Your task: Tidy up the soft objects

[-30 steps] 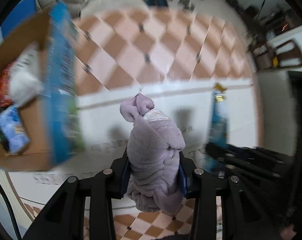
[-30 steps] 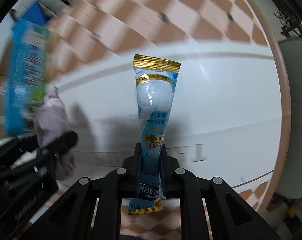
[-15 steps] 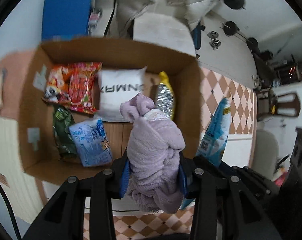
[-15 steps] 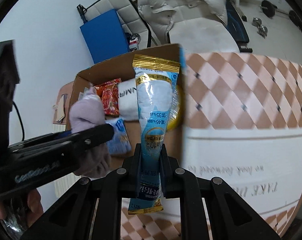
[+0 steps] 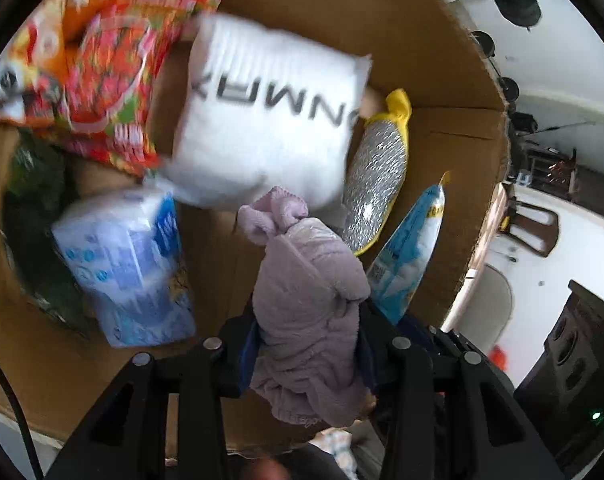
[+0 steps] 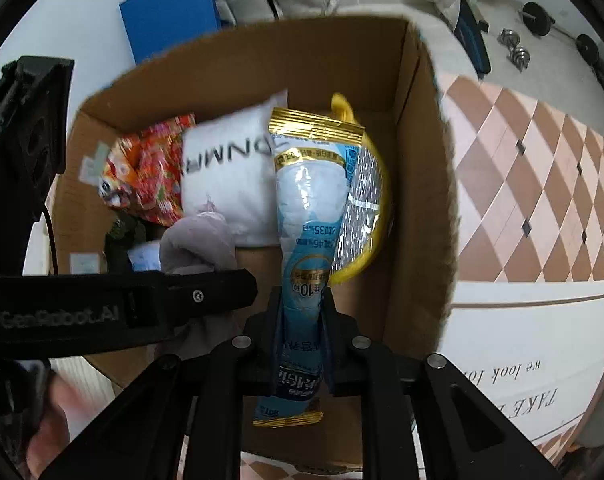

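Observation:
An open cardboard box (image 6: 422, 220) lies below both grippers. My left gripper (image 5: 308, 320) grips a rolled lilac fleece cloth (image 5: 310, 280) over the box's bare floor; its jaws are opening while the pads still press the cloth. My right gripper (image 6: 302, 312) points straight down and pinches a blue and gold sachet (image 6: 310, 208) near the box's right wall; its jaws are opening too, with the sachet still held. The lilac cloth (image 6: 197, 240) and a left finger (image 6: 205, 284) show at the left of the right wrist view. The sachet (image 5: 410, 256) shows in the left wrist view.
Inside the box lie a red snack bag (image 5: 101, 72), a white lettered pillow pack (image 5: 269, 120), a silver and yellow pouch (image 5: 376, 184), a blue tissue pack (image 5: 129, 272) and a dark green bag (image 5: 33, 184). A checked cloth (image 6: 542, 200) spreads to the right.
Both grippers have swept from over the white and checked table to above the open box, carrying the cloth and the sachet. The left one has dropped lower and rolled; the box contents loom larger.

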`<control>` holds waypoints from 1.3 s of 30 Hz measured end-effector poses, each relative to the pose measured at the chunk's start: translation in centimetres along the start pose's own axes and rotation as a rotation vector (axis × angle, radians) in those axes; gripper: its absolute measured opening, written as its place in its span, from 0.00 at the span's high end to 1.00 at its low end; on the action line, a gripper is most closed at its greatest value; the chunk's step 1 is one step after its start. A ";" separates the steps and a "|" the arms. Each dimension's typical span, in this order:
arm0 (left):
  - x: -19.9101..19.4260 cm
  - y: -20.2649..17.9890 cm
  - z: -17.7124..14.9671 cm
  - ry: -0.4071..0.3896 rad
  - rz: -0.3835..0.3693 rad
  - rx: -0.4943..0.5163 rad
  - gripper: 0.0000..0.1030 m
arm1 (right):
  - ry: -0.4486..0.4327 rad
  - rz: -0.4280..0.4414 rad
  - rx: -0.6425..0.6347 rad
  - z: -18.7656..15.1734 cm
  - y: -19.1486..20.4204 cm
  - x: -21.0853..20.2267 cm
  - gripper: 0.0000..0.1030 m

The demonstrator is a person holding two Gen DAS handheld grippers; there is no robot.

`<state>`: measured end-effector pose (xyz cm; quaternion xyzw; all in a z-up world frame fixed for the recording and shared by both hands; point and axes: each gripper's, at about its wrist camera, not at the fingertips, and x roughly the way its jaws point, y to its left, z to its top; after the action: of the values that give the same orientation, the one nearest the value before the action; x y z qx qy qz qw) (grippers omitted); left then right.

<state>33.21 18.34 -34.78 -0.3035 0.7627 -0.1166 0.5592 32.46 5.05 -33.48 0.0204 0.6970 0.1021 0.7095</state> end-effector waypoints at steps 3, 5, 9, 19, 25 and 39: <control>-0.2 0.0 -0.5 -0.012 0.036 0.033 0.46 | 0.008 -0.045 -0.025 -0.1 0.4 0.3 0.70; -0.8 0.0 -1.1 -0.030 0.059 0.054 0.34 | 0.006 -0.058 -0.032 -0.2 0.5 -0.1 0.59; -2.8 0.3 -2.1 -0.083 0.089 0.063 0.15 | -0.016 -0.042 -0.009 -0.2 -0.1 -1.3 0.35; -10.0 -0.6 -7.6 -0.370 0.300 0.162 0.03 | -0.097 -0.113 -0.054 -2.8 0.6 -6.5 0.15; -10.2 -0.6 -9.6 -0.512 0.517 0.202 0.03 | -0.132 -0.121 -0.030 -5.3 0.5 -8.2 0.04; -10.5 -0.5 -12.2 -0.585 0.596 0.214 0.03 | -0.157 -0.165 0.018 -8.2 -0.3 -7.6 0.04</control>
<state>24.13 22.16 -22.09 -0.0306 0.6098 0.0626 0.7895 24.27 2.50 -26.22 -0.0228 0.6395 0.0351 0.7677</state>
